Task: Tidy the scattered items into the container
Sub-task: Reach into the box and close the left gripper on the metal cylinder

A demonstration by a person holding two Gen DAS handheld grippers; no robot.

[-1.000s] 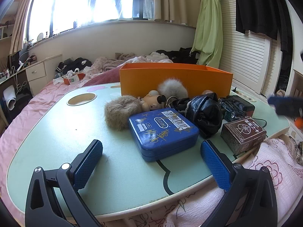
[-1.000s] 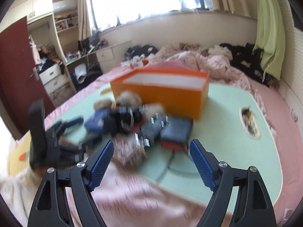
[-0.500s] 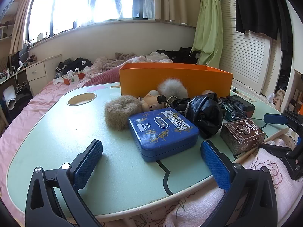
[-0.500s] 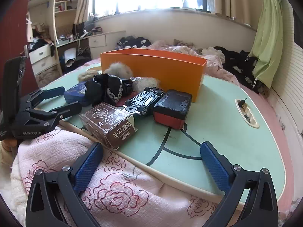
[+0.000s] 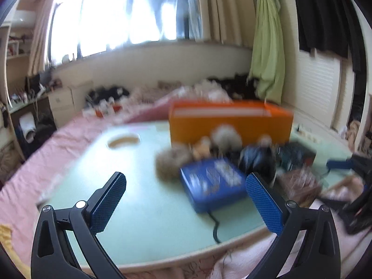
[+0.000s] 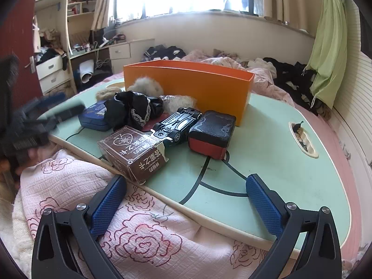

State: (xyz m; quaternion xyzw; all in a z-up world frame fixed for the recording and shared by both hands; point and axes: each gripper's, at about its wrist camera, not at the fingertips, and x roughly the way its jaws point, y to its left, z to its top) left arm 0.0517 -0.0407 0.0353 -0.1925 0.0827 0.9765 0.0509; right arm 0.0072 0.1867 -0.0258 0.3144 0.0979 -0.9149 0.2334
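An orange box (image 6: 188, 86) (image 5: 230, 121) stands open-topped at the back of the mint-green table (image 6: 279, 151). In front of it lie a blue tin (image 5: 214, 186) (image 6: 93, 116), a brown card box (image 6: 132, 148), a black toy car (image 6: 179, 123), a black-and-red case (image 6: 211, 132), a black lace cloth (image 6: 132, 111) and furry pompoms (image 6: 146, 86). My right gripper (image 6: 187, 183) hangs open over the table's near edge, empty. My left gripper (image 5: 186, 186) is open too, short of the blue tin, and its view is blurred.
A pink floral quilt (image 6: 139, 232) covers the near side below the table edge. Oval recesses sit in the tabletop at its right (image 6: 302, 137) and left (image 5: 123, 140). Clothes are heaped on the bed behind, and drawers and shelves stand far left.
The right gripper's jaws have widened and it sank towards the table edge, then held still. The left gripper has just risen, so its view is smeared and the items sit lower.
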